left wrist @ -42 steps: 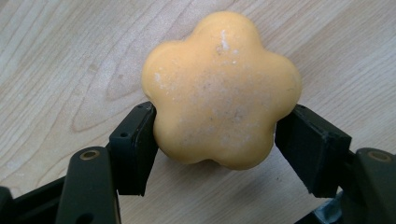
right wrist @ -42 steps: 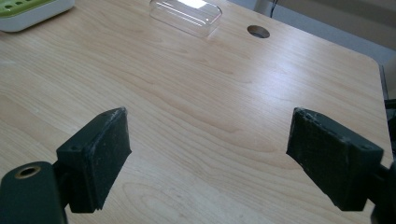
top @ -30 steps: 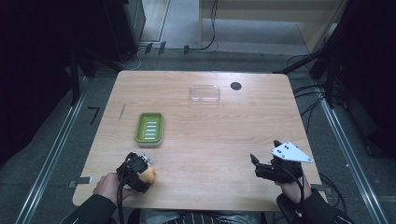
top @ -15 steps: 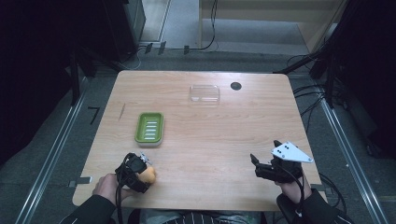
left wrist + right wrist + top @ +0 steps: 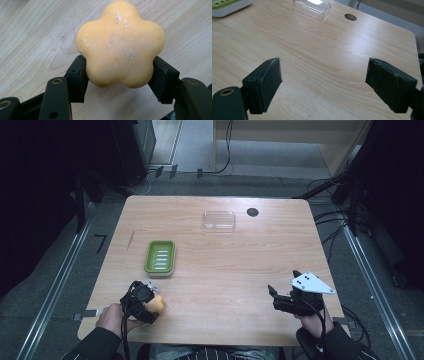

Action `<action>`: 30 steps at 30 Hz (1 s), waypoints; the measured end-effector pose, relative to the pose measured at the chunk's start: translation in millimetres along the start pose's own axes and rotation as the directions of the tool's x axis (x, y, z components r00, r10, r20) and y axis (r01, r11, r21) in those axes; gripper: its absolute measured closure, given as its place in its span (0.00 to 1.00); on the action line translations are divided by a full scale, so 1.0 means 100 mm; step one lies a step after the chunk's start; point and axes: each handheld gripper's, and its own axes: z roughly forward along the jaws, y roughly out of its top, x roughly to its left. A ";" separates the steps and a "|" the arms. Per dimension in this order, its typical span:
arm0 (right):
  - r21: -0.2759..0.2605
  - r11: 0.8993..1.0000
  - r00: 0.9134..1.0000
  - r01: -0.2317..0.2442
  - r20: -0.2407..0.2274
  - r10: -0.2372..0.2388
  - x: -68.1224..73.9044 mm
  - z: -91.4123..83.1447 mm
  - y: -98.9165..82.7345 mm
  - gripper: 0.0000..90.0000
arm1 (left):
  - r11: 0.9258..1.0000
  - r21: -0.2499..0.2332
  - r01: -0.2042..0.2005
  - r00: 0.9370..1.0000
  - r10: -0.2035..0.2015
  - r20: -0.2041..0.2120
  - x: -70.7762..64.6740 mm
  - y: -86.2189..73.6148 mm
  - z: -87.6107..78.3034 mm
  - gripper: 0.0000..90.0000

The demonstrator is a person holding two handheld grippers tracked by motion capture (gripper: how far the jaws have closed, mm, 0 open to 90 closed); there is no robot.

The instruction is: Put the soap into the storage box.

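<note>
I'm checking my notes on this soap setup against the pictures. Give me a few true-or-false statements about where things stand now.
1. The left gripper is shut on the orange flower-shaped soap. True.
2. The soap lies in the green soap dish. False: it is at the table's near edge, short of the dish.
3. The right gripper holds the clear lid. False: its jaws are open with nothing between them.
4. The clear lid lies apart from the green dish. True.
</note>
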 end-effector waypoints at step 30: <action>-0.001 1.000 1.000 -0.001 0.000 0.001 0.00 0.00 0.00 0.15 | 1.000 -0.018 0.012 1.000 -0.012 -0.002 0.13 0.16 -0.08 0.44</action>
